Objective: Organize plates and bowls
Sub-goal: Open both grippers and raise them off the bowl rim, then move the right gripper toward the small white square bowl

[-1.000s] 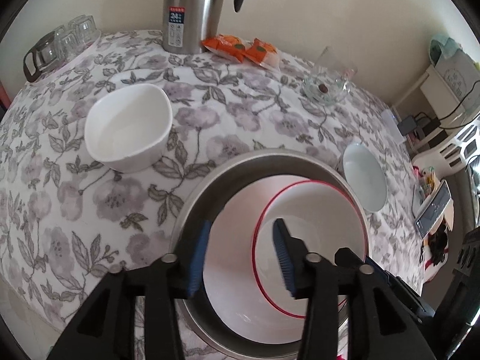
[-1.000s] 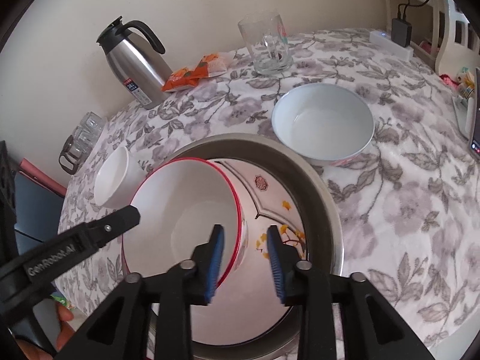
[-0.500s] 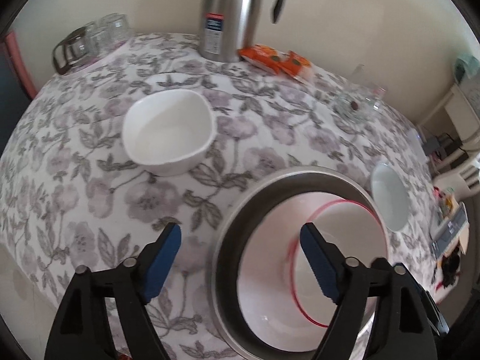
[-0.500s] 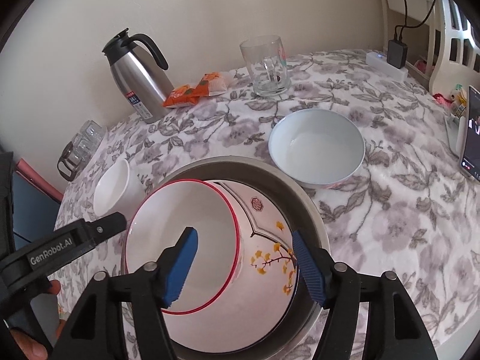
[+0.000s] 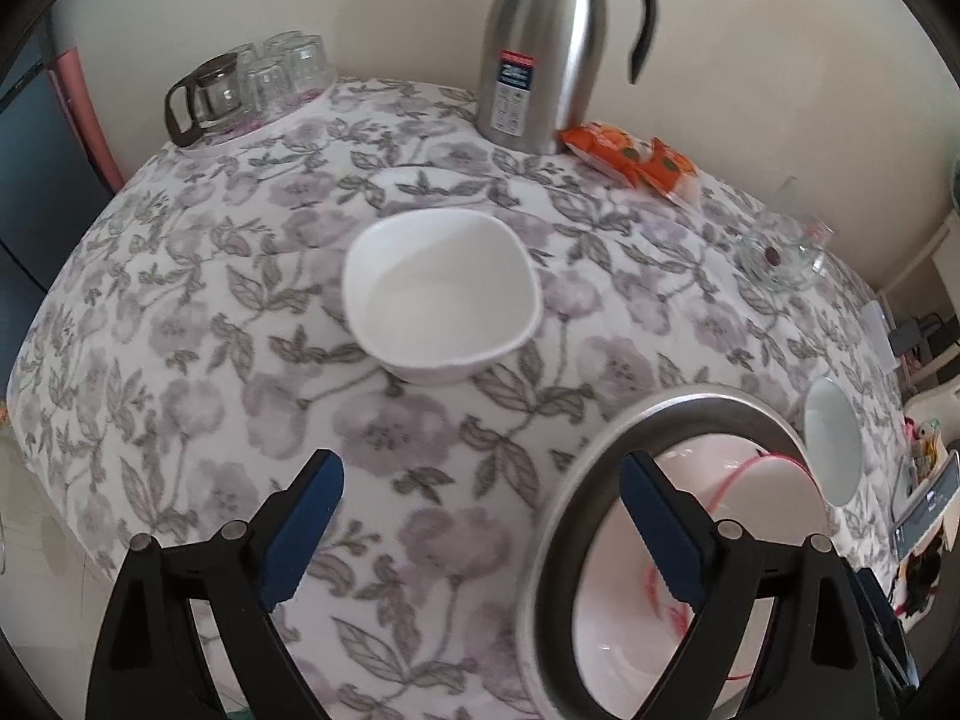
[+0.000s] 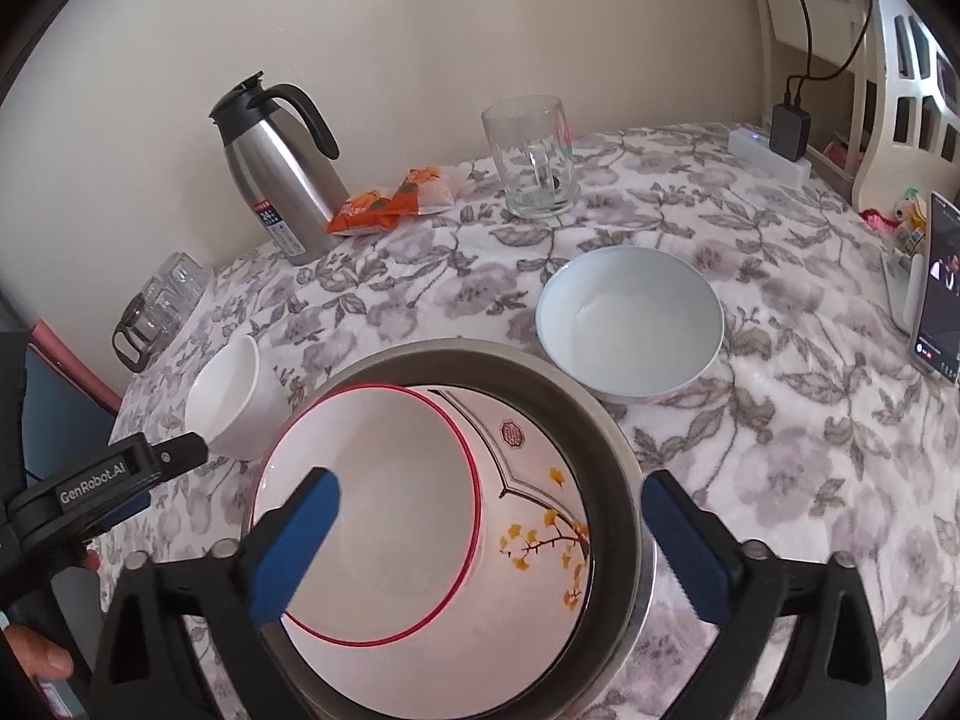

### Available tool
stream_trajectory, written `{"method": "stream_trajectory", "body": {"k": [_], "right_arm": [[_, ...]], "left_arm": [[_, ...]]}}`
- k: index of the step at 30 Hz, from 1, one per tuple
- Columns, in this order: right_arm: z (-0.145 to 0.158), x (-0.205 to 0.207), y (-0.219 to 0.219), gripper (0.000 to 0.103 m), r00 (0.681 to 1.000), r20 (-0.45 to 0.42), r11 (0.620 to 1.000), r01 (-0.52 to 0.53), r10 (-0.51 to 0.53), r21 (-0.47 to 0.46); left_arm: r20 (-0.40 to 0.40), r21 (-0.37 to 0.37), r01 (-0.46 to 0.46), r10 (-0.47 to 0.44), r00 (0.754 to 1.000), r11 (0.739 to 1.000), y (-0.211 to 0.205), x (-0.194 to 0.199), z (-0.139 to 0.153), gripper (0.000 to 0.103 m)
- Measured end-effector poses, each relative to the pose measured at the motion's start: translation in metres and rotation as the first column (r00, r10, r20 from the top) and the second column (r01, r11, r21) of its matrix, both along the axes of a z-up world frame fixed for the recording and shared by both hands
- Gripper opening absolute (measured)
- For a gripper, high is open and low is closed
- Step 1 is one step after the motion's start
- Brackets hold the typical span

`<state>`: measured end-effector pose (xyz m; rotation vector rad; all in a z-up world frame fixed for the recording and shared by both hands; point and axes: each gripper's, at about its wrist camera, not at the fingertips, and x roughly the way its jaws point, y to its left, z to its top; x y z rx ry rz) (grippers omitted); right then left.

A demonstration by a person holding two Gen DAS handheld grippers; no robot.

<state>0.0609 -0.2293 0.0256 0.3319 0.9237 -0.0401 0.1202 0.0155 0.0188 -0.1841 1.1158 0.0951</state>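
Bowls nest for tidiness: the red-rimmed bowl sits inside the steel basin on the bench. Both grippers' fingers, left and right, have just been opening, nothing between them, freed for the white bowl.

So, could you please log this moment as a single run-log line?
left gripper: open, empty | right gripper: open, empty, jaws just opened | red-rimmed bowl: in steel basin | square white bowl: on table
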Motion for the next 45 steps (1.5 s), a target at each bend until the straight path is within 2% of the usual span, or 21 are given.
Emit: {"method": "stream_trajectory", "body": {"k": [5,10,14,20,24,34,41,45], "right_arm": [[0.002,0.002,0.004,0.103,1.000,0.012,1.000,0.000,0.000,-0.017],[0.009,0.003,0.009,0.103,0.999,0.041,1.000,0.006,-0.005,-0.027],[0.024,0.004,0.021,0.103,0.995,0.103,0.998,-0.013,0.019,-0.057],[0.042,0.005,0.053,0.103,0.976,0.187,0.991,-0.093,0.110,-0.100],[0.048,0.005,0.083,0.103,0.953,0.222,0.976,-0.180,0.204,-0.123],[0.044,0.017,0.124,0.103,0.939,0.219,0.964,-0.257,0.265,-0.064],[0.040,0.026,0.142,0.103,0.938,0.208,0.960,-0.277,0.277,-0.029],[0.038,0.030,0.151,0.103,0.935,0.201,0.956,-0.294,0.292,-0.019]], "left_arm": [[0.024,-0.009,-0.074,0.075,0.997,0.997,0.029,0.002,0.004,0.094],[0.027,0.040,-0.136,0.135,0.991,0.990,0.057,0.005,0.002,0.094],[0.021,0.042,-0.190,0.189,0.982,0.981,0.084,0.006,-0.001,0.094],[0.027,0.044,-0.271,0.270,0.963,0.962,0.121,0.005,0.001,0.094],[0.029,0.016,-0.312,0.311,0.950,0.950,0.141,0.003,0.002,0.094],[0.040,-0.036,-0.360,0.361,0.932,0.932,0.168,-0.001,0.004,0.094],[0.039,-0.059,-0.358,0.360,0.932,0.932,0.177,0.002,0.005,0.094],[0.059,-0.084,-0.375,0.380,0.923,0.923,0.186,0.001,0.010,0.094]]}}
